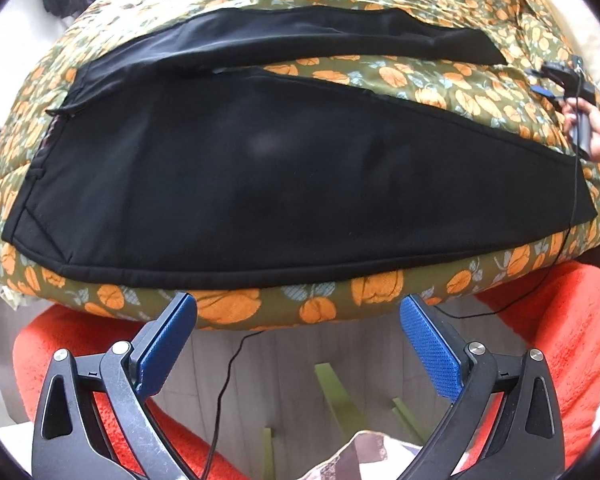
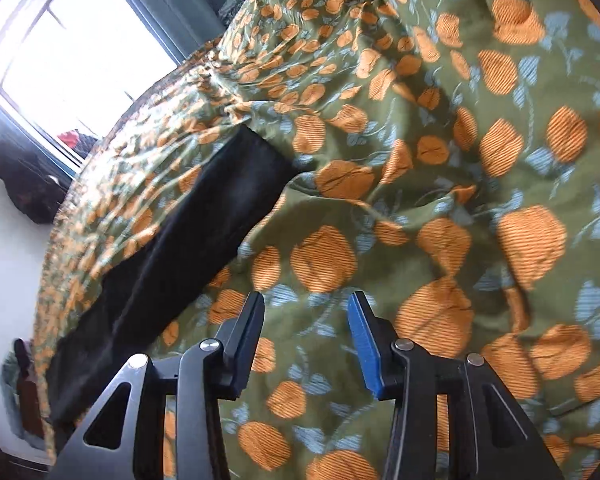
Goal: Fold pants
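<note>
A: Start at the tools. The left gripper (image 1: pixel 298 312) hangs with its jaws spread wide and nothing between them — the blue pads (image 1: pixel 430 350) sit just off the near edge of the bed, pointing steeply down.

B: And the right gripper (image 2: pixel 306 312)?

A: Jaws partly apart, empty as well. Under it there is only the floral bedspread (image 2: pixel 440 152); the cloth it would want lies off at about nine o'clock in its own view.

B: So where are the pants (image 1: pixel 260 168) exactly?

A: Spread flat on the bedspread, right at twelve o'clock from the left gripper. The nearer black leg fills the middle of that view, its hemmed edge running along the bed's near side; the second leg lies beyond it, toward the top, with a wedge of bedspread showing between them. In the left view the right gripper shows small at about two o'clock, held in a hand (image 1: pixel 598 136).

B: How will they handle?

A: I judge them soft and light — limp cloth that sags when lifted and slides a little on the quilt. Not fragile. A pinch through one layer would let the rest droop.

B: Where to take hold, then?

A: At the stitched edges — the near hem for the left, the leg end at the far right for the other — so both lift together
</note>
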A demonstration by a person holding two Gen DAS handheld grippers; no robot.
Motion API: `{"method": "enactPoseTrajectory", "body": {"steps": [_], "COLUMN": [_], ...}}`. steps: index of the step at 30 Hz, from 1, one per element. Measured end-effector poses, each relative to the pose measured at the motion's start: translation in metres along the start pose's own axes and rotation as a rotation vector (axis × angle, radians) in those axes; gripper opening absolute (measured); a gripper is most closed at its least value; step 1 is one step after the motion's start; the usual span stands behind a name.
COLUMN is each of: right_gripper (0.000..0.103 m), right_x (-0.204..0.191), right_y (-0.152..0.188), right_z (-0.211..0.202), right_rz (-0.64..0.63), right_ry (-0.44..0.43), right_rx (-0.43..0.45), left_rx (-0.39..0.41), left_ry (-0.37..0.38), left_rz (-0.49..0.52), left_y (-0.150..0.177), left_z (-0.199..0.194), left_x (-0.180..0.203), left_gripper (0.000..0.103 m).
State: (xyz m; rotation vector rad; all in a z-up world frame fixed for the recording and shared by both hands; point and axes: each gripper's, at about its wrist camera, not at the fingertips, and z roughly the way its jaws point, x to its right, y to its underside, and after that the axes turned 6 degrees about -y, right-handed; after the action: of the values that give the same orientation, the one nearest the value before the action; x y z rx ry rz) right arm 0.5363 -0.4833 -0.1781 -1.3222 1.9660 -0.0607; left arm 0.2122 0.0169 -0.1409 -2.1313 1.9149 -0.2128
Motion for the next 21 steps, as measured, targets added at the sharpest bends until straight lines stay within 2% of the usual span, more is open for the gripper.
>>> {"method": "enactPoseTrajectory", "body": {"steps": [3,5,7,9,11,12,16,17,18,21], "right_gripper": [0.044,0.044,0.041,0.039,0.038,0.038,0.038,0.031,0.010,0.009], "right_x": [-0.005,-0.007,-0.010,-0.011,-0.004,-0.001,0.004,0.006,0.008,-0.012], "right_y": [-0.017,-0.029,-0.038,-0.043,-0.045,-0.044,-0.056,-0.059,-0.061,-0.060], "right_z": [0.032,0.062,0.088,0.100,0.104,0.104,0.114,0.113,0.107,0.066], "right_rz": [0.074,0.123,0.151,0.167,0.214,0.232,0.203,0.211,0.215,0.158], "right_ry": [-0.110,-0.147,-0.125,-0.002,0.053,0.065,0.015,0.002,-0.008,-0.075], "right_rx": [0.047,0.033,0.027,0.027,0.036,0.047,0.049,0.050,0.074,0.172], "left_rx": [-0.002,-0.019,-0.042,-0.063,-0.076,-0.078,-0.095,-0.102,-0.105,-0.069], "left_ry": [-0.006,-0.013,-0.023,-0.032,-0.032,-0.031,-0.019,-0.016,-0.015,-0.026], "left_rz": [0.000,-0.006,-0.017,-0.033,-0.049,-0.055,-0.063,-0.061,-0.058,-0.045], "left_y": [-0.004,-0.006,-0.007,-0.010,-0.014,-0.014,-0.018,-0.018,-0.018,-0.022], "left_z": [0.005,0.009,0.014,0.019,0.025,0.027,0.036,0.037,0.036,0.028], "left_x": [0.004,0.005,0.002,-0.002,-0.004,-0.005,-0.004,-0.003,-0.002,-0.002], "left_gripper": [0.102,0.102,0.102,0.102,0.102,0.102,0.102,0.102,0.102,0.102]}}
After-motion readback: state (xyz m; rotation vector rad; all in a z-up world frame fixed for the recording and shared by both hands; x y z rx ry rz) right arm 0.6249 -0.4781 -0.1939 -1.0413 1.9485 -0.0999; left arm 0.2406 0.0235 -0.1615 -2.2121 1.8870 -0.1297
